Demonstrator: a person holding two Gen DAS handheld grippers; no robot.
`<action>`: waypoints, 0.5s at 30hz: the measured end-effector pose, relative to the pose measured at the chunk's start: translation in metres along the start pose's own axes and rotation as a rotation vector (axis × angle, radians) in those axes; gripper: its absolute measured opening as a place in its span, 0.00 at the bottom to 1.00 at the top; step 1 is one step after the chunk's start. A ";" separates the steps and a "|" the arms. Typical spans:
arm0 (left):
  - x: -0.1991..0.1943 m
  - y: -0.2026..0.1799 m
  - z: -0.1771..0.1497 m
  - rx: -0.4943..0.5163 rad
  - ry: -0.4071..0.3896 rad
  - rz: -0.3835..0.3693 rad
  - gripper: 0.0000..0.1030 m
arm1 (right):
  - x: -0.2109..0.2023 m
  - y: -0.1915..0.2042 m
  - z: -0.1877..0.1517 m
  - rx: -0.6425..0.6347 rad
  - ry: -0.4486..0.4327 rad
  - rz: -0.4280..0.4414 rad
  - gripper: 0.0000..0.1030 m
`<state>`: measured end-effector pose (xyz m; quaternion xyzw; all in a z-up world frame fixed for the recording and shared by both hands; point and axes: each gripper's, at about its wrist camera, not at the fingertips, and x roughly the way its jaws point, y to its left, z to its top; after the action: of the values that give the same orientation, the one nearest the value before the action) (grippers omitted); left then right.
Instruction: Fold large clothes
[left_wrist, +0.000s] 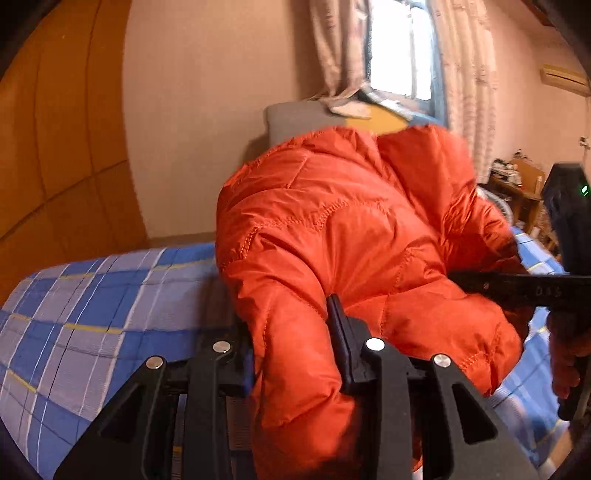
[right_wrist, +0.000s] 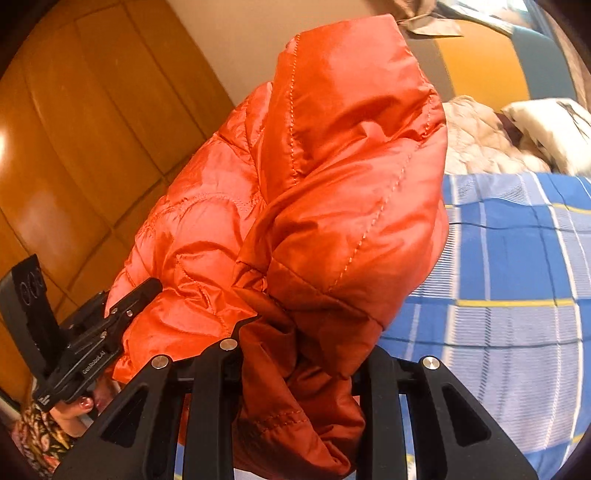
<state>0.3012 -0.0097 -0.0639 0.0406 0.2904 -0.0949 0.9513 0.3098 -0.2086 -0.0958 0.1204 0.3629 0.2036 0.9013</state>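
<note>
Left wrist view: left gripper (left_wrist: 295, 354) fingers clamped on orange jacket (left_wrist: 351, 229), right gripper (right_wrist: 299, 354) likewise. Keep both grips level, lay it flat on bed (right_wrist: 517, 258).

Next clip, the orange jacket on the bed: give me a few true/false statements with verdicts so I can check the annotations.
1. Both tongs grip the jacket. True: left tongs and right tongs each have orange fabric between them.
2. The jacket lies flat on the bed. False: it is bunched and lifted above the bed.
3. The bedsheet is plain white. False: it is blue plaid with white and yellow lines.
4. A window with curtains is behind the jacket. True.
5. The jacket is quilted. True: stitched seams cross it.
</note>
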 end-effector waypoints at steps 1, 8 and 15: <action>0.008 0.008 -0.006 -0.014 0.021 0.011 0.31 | 0.006 0.003 0.002 -0.007 0.005 -0.009 0.24; 0.035 0.029 -0.041 -0.090 0.112 0.046 0.34 | 0.037 -0.002 -0.015 0.039 0.030 -0.086 0.44; 0.022 0.033 -0.044 -0.122 0.103 0.041 0.45 | -0.020 -0.016 -0.012 0.128 -0.065 -0.051 0.59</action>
<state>0.3016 0.0249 -0.1119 -0.0066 0.3434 -0.0553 0.9375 0.2923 -0.2316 -0.0983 0.1751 0.3487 0.1529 0.9079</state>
